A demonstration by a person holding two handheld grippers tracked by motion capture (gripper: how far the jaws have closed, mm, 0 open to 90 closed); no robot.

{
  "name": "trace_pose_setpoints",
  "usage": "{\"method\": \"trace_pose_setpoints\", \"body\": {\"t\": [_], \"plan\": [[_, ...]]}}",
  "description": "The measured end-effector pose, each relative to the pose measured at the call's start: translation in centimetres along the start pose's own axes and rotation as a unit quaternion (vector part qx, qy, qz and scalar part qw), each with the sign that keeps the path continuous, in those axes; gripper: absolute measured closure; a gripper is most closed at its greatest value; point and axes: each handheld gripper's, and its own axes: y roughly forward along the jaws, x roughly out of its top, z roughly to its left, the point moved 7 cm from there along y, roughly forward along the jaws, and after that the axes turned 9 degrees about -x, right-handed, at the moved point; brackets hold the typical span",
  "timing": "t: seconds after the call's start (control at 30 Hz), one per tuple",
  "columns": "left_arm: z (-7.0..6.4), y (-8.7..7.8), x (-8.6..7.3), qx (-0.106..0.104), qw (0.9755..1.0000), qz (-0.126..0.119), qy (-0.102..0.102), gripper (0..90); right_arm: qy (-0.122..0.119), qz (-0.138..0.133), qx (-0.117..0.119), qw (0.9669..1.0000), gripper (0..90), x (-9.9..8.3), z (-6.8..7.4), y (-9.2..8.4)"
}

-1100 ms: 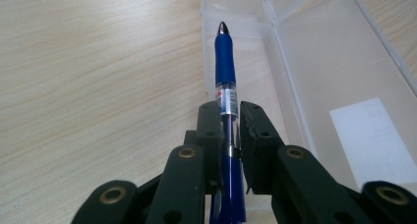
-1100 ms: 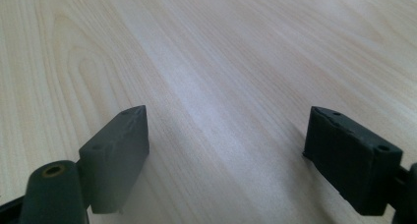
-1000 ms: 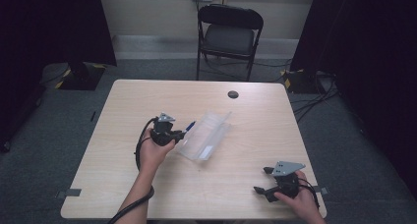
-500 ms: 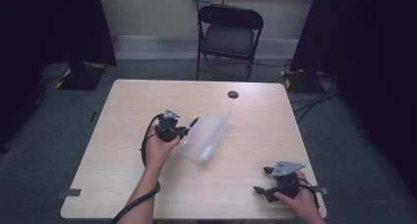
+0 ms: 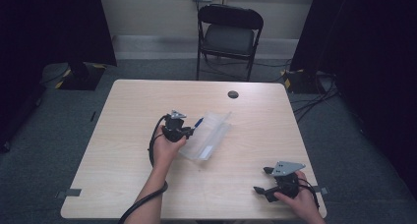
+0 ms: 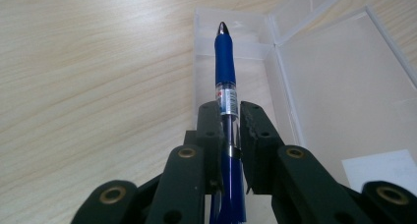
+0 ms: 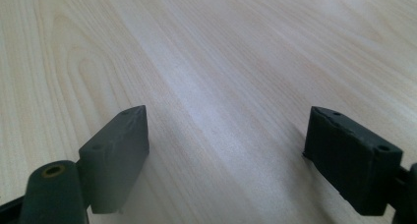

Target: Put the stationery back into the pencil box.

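My left gripper (image 5: 189, 129) is shut on a blue pen (image 6: 225, 71), which sticks out past the jaws with its tip forward. The pen (image 5: 197, 123) hangs over the near trough of an open clear plastic case (image 5: 209, 134) lying mid-table. In the left gripper view the case (image 6: 339, 81) shows its narrow tray under the pen tip and its wide lid to the right. My right gripper (image 5: 260, 181) rests on the table near the front right corner, jaws wide apart over bare wood (image 7: 226, 121) with nothing between them.
The light wooden table (image 5: 123, 116) has a small black disc (image 5: 233, 94) near its far edge. A black folding chair (image 5: 228, 35) stands behind the table. A white label (image 6: 381, 167) lies inside the case lid. Cables trail on the floor at right.
The left hand has carried the pen to the right, toward and over the clear case. The right hand has stayed where it was.
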Motion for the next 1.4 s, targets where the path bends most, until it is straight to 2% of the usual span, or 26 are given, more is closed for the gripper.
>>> {"method": "trace_pose_setpoints", "body": {"t": [0.1,0.17,0.27,0.3,0.63,1.17,1.23,1.33,1.4], "plan": [[-0.3,0.6,-0.2,0.004,1.0000,0.003,0.006,79.8,0.000,0.000,0.000,1.0000,16.3,0.0,0.0,0.0],[-0.4,0.8,-0.3,-0.002,0.9999,0.007,0.009,79.8,0.000,-0.001,0.001,1.0000,16.3,0.0,0.0,0.0],[-0.6,1.2,-0.3,0.002,1.0000,0.003,0.003,79.8,0.000,-0.001,0.000,1.0000,16.3,0.0,0.0,0.0],[-0.6,1.3,-0.3,0.000,0.9999,0.006,0.009,79.8,0.001,-0.001,0.000,1.0000,16.3,0.0,0.0,0.0],[-0.8,2.2,-1.1,-0.003,0.9999,0.010,-0.002,79.7,0.000,0.000,0.000,1.0000,16.3,0.0,0.0,0.0],[-0.8,2.6,-1.6,-0.002,0.9999,0.013,-0.008,79.5,0.000,0.000,0.000,1.0000,16.3,0.0,0.0,0.0],[-0.7,2.4,-1.8,-0.001,0.9997,0.023,0.001,79.5,0.000,0.000,0.000,1.0000,16.3,0.0,0.0,0.0],[-0.8,2.6,-1.8,-0.002,0.9998,0.016,-0.010,79.4,0.000,0.000,0.000,1.0000,16.3,0.0,0.0,0.0],[-0.8,2.7,-1.9,-0.002,0.9997,0.023,-0.002,79.4,0.000,0.000,0.000,1.0000,16.3,0.0,0.0,0.0]]}}
